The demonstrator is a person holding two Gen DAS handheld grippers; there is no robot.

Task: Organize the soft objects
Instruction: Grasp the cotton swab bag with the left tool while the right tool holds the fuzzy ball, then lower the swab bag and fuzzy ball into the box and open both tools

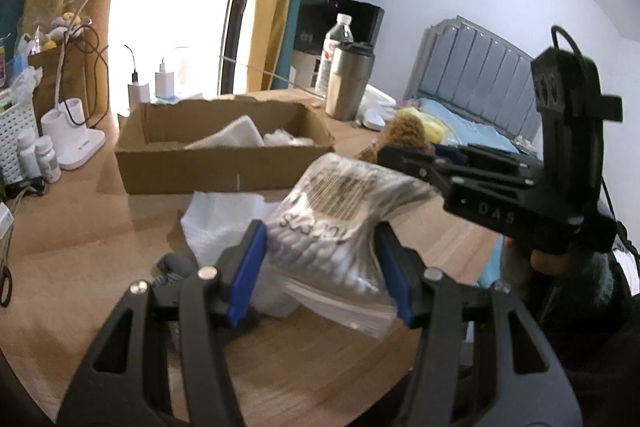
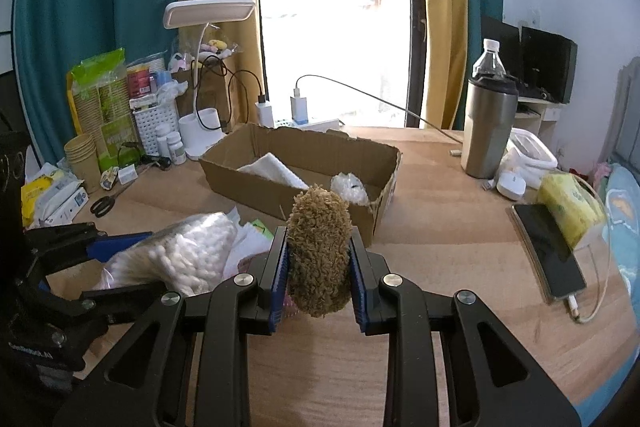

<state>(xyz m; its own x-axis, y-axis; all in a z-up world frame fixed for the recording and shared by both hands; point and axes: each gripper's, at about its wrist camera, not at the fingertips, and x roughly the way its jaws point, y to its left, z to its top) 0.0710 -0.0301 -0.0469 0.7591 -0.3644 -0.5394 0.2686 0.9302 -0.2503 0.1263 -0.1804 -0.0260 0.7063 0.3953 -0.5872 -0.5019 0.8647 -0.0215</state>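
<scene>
Brown plush (image 2: pixel 318 259) clamped in right hand-held gripper (image 2: pixel 319 279).

Left gripper (image 1: pixel 322 267) and right gripper (image 2: pixel 318 267) side by side, each clamped on a load

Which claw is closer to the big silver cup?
The right gripper, probably. Its jaws hold the brown fuzzy toy just left of the silver cup; the left gripper, with the cotton bag, sits farther left.
</scene>
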